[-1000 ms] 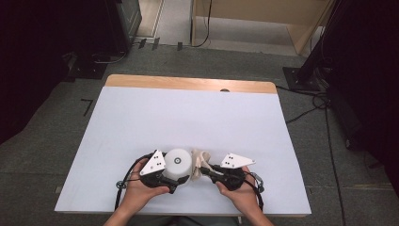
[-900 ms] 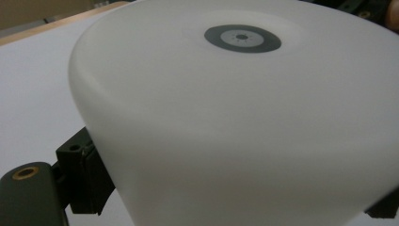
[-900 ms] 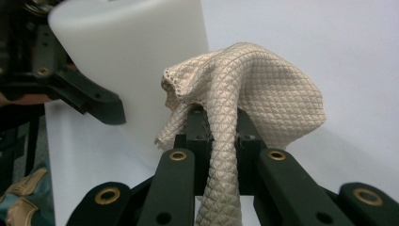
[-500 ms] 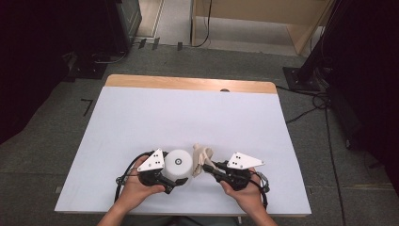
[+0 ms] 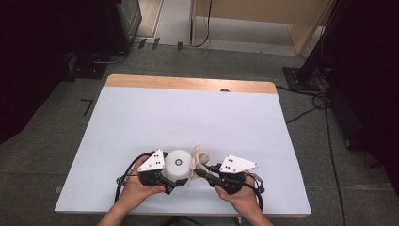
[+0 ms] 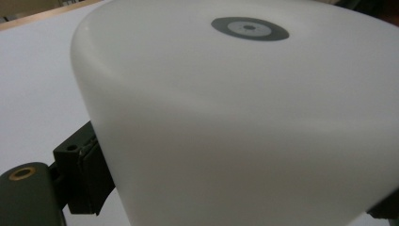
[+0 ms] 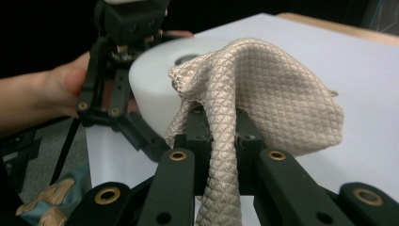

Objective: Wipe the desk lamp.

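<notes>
A white cylinder (image 5: 179, 163) with a grey disc on top stands near the front edge of the white table (image 5: 188, 117). My left gripper (image 5: 178, 176) is shut on it, one jaw against each side. In the left gripper view the cylinder (image 6: 235, 117) looms close, and a black pad (image 6: 82, 176) presses on its left wall. My right gripper (image 5: 200, 171) is shut on a beige quilted cloth (image 5: 199, 157). In the right gripper view the cloth (image 7: 263, 94) rises from between the jaws of my right gripper (image 7: 221, 141) and drapes against the cylinder (image 7: 150, 89). The left gripper (image 7: 122, 70) is behind it.
The far edge of the table is a bare wooden strip (image 5: 188, 84). Grey floor surrounds the table, with cables (image 5: 324, 101) and a black stand base (image 5: 301, 77) at the right. Dark equipment (image 5: 117, 23) stands at the back left.
The right hand has shifted very slightly with the cloth. The left hand and the cylinder have kept still.
</notes>
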Tool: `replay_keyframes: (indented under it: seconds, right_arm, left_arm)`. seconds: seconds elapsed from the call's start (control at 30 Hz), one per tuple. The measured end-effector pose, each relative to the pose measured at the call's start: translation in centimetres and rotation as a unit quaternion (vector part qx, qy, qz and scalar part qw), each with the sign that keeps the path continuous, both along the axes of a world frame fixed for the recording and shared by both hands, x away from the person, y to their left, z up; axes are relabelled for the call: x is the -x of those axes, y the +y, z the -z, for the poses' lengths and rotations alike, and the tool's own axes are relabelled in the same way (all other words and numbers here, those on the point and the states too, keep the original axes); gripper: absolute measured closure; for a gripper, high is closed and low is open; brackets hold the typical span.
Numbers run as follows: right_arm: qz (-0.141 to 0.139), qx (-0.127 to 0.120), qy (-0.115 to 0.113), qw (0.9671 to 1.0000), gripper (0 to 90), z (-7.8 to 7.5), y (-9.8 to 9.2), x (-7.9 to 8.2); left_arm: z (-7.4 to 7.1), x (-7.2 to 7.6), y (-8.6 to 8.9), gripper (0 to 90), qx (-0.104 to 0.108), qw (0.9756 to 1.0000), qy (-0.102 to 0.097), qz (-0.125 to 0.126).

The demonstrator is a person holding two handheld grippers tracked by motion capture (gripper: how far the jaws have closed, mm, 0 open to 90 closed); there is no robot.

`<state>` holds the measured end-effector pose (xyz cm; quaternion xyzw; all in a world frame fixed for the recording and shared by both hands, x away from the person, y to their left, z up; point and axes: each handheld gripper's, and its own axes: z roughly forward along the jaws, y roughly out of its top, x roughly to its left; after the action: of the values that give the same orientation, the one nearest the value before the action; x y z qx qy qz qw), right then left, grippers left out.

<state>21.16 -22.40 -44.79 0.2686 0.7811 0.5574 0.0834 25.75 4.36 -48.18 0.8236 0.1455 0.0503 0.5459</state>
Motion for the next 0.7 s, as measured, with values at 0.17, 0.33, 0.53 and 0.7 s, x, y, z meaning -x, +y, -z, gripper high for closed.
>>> replay_keyframes:
  seconds: [0.17,0.33,0.53,0.7]
  right_arm:
    - [-0.009,0.032,0.024,0.9992,81.5,1.7,0.4,-0.2]
    - [-0.012,0.067,0.063,0.9957,81.5,3.9,0.9,-0.6]
    - [-0.009,0.076,0.059,0.9953,81.6,3.7,1.0,-0.6]
    - [-0.003,0.044,0.033,0.9985,81.6,1.6,0.7,-0.1]
  left_arm:
    - [0.0,0.0,0.0,7.0,-0.001,1.0,-0.001,-0.001]
    - [0.0,0.0,0.0,7.0,-0.001,1.0,-0.002,-0.001]
    - [0.0,0.0,0.0,7.0,0.001,1.0,0.0,-0.002]
    - [0.1,0.0,0.0,7.0,0.002,1.0,0.001,-0.003]
